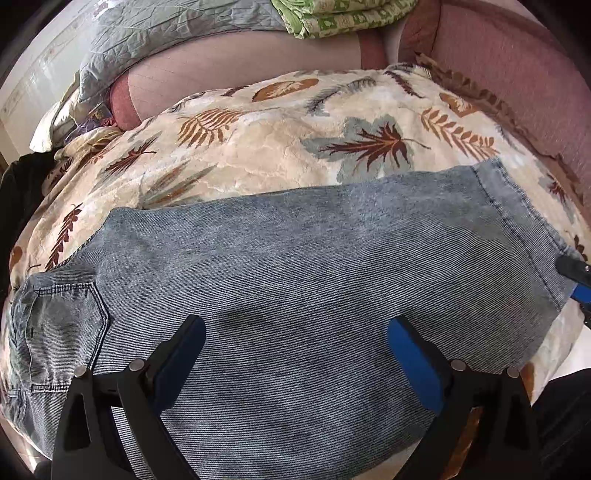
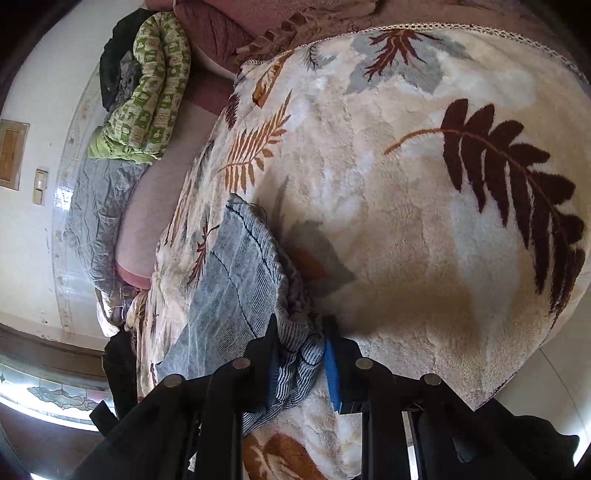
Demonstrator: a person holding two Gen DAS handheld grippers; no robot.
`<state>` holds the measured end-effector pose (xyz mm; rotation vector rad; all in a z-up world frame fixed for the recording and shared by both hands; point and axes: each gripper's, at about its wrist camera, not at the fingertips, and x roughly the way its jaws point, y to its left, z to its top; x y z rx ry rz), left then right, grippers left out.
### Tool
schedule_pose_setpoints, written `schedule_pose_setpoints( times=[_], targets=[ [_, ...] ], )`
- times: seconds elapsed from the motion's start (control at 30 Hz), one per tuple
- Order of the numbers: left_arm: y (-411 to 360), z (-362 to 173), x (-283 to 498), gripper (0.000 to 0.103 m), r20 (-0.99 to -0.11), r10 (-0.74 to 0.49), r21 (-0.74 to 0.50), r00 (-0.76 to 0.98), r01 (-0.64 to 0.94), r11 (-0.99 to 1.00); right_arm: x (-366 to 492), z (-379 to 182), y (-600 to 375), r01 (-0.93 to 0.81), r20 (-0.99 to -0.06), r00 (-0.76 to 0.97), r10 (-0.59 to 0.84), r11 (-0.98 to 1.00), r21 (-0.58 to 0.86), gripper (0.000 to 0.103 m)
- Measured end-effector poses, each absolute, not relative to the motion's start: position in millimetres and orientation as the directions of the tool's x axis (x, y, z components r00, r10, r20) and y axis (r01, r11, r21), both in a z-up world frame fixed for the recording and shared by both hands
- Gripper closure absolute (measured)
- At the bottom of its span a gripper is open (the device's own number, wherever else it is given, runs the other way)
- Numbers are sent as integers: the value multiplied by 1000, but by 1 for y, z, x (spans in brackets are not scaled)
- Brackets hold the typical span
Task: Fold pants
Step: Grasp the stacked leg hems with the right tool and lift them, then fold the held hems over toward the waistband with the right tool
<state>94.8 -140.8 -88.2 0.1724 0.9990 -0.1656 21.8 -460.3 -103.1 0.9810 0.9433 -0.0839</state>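
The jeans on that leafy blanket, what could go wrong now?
1. The right tongs pinch only a small bunch of hem on the faded blue denim jeans; it might slip out when lifted.
2. The left tongs are open over the middle, holding nothing, so the fold may come out crooked.
3. The fluffy cream leaf-print blanket could drag and wrinkle the denim.

Pants [image 1: 295,266] lie flat on blanket [image 1: 258,147]; pillow [image 1: 166,33] at 11 o'clock, folded quilt [image 1: 343,14] at 12.
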Motion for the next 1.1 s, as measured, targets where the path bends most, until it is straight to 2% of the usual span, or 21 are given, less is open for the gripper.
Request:
schedule_pose_setpoints(
  times=[0.2, 0.3, 0.4, 0.57, 0.67, 0.83, 0.9, 0.97, 1.03, 1.1],
  targets=[
    [-95, -60, 79, 4, -789, -135, -36, 600, 173, 984, 28, -69, -448, 405, -725, 623, 293, 673, 619, 83],
    [-62, -52, 70, 4, -768, -126, -55, 628, 130, 990, 37, -39, -428, 337, -717, 641, 273, 740, 582, 83],
    [-20, -47, 60, 4, -745, -105, -94, 659, 52, 994, 50, -2, -386, 221, -700, 668, 253, 831, 511, 83],
    [49, -43, 46, 4, -729, -67, -170, 681, -86, 982, 71, 39, -268, -64, -666, 680, 306, 930, 362, 83],
    [81, -39, 35, 4, -715, -30, -192, 698, -154, 969, 75, 26, -188, -229, -683, 621, 385, 922, 311, 83],
    [110, -33, 25, 4, -705, 10, -194, 709, -207, 959, 77, -57, -98, -351, -774, 445, 450, 883, 312, 83],
    [111, -31, 24, 4, -708, 12, -189, 706, -206, 960, 76, -87, -88, -346, -793, 400, 460, 877, 335, 78],
    [106, -29, 26, 4, -709, 4, -180, 706, -186, 966, 72, -85, -99, -342, -753, 412, 512, 854, 393, 74],
    [96, -24, 28, 4, -704, -9, -178, 710, -164, 970, 75, -79, -120, -324, -697, 351, 625, 780, 536, 45],
    [81, -18, 33, 4, -697, -37, -185, 716, -130, 974, 72, -66, -144, -307, -648, 365, 669, 743, 594, 38]
  ],
)
